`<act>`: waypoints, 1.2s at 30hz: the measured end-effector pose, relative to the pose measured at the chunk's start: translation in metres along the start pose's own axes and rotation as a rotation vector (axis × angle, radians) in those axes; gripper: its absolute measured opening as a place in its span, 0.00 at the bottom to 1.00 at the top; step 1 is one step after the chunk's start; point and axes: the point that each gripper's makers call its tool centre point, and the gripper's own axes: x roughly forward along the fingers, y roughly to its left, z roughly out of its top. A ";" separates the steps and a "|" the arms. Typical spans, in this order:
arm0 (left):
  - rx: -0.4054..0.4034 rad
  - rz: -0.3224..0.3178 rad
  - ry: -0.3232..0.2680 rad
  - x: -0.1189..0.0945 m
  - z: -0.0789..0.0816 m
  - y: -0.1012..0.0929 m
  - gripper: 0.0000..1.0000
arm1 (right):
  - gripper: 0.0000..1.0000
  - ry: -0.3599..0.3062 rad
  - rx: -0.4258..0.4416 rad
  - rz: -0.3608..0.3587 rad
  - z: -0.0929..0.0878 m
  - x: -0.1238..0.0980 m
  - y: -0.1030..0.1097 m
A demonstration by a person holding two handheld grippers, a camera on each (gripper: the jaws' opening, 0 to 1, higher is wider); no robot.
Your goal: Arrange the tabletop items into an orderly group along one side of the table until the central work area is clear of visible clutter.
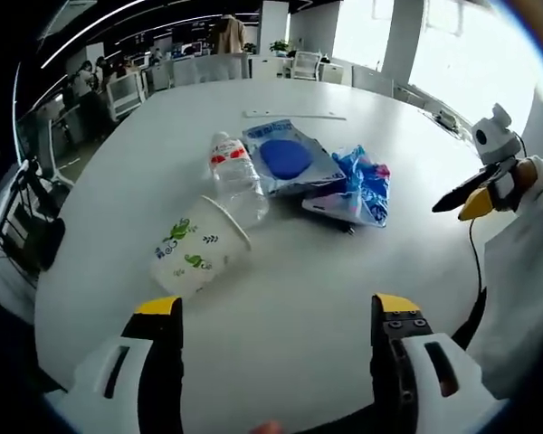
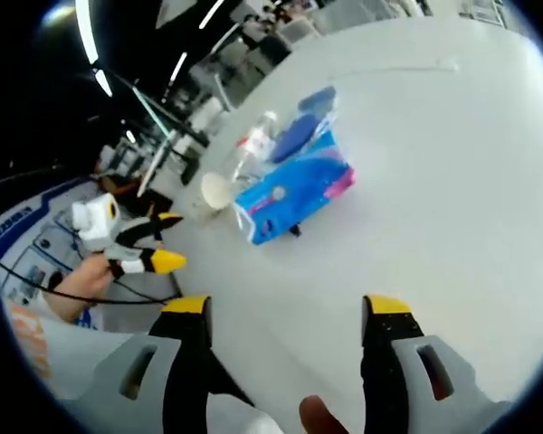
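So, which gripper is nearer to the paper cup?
Left. The left gripper is open just before the cup, which lies on its side. The right gripper is farther, off past the blue packet.

White table (image 1: 326, 298); white cup (image 1: 195, 248) with green print; clear bottle (image 1: 236, 174) — red label; blue tissue pack (image 1: 362, 185) — white marks.

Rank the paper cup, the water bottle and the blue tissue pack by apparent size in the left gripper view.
1. Paper cup, but it lies nearest the camera.
2. Water bottle and tissue pack: too alike to rank.
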 end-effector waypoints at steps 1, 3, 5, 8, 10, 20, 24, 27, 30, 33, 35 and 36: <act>-0.002 -0.001 -0.001 0.000 0.000 -0.001 0.87 | 0.65 -0.003 -0.007 -0.006 0.001 -0.001 -0.001; -0.012 -0.002 -0.006 0.000 0.001 -0.002 0.86 | 0.65 -0.006 -0.009 -0.007 0.003 -0.002 -0.003; -0.029 -0.005 -0.010 0.001 0.001 -0.004 0.85 | 0.64 -0.015 -0.003 -0.004 0.006 -0.003 -0.004; -0.035 -0.010 -0.012 0.003 0.002 -0.007 0.84 | 0.61 -0.026 -0.006 -0.003 0.009 -0.004 -0.004; -0.031 -0.014 -0.014 0.004 0.004 -0.010 0.84 | 0.61 -0.029 -0.013 -0.006 0.010 -0.005 -0.005; -0.117 -0.033 -0.092 0.010 0.025 -0.021 0.79 | 0.57 -0.059 -0.048 -0.019 0.022 -0.011 -0.011; -0.122 -0.055 -0.104 0.013 0.032 -0.030 0.73 | 0.54 -0.070 -0.076 -0.025 0.029 -0.013 -0.014; -0.067 -0.033 -0.126 0.013 0.040 -0.033 0.66 | 0.50 -0.086 -0.092 -0.021 0.036 -0.014 -0.015; -0.039 -0.046 -0.141 0.014 0.046 -0.041 0.62 | 0.48 -0.105 -0.099 -0.022 0.044 -0.015 -0.016; -0.065 -0.070 -0.159 0.017 0.052 -0.046 0.62 | 0.46 -0.108 -0.111 -0.019 0.048 -0.014 -0.017; -0.099 -0.091 -0.178 0.018 0.056 -0.051 0.59 | 0.44 -0.102 -0.129 -0.018 0.049 -0.013 -0.017; -0.113 -0.101 -0.193 0.018 0.060 -0.054 0.56 | 0.43 -0.101 -0.139 -0.019 0.051 -0.013 -0.017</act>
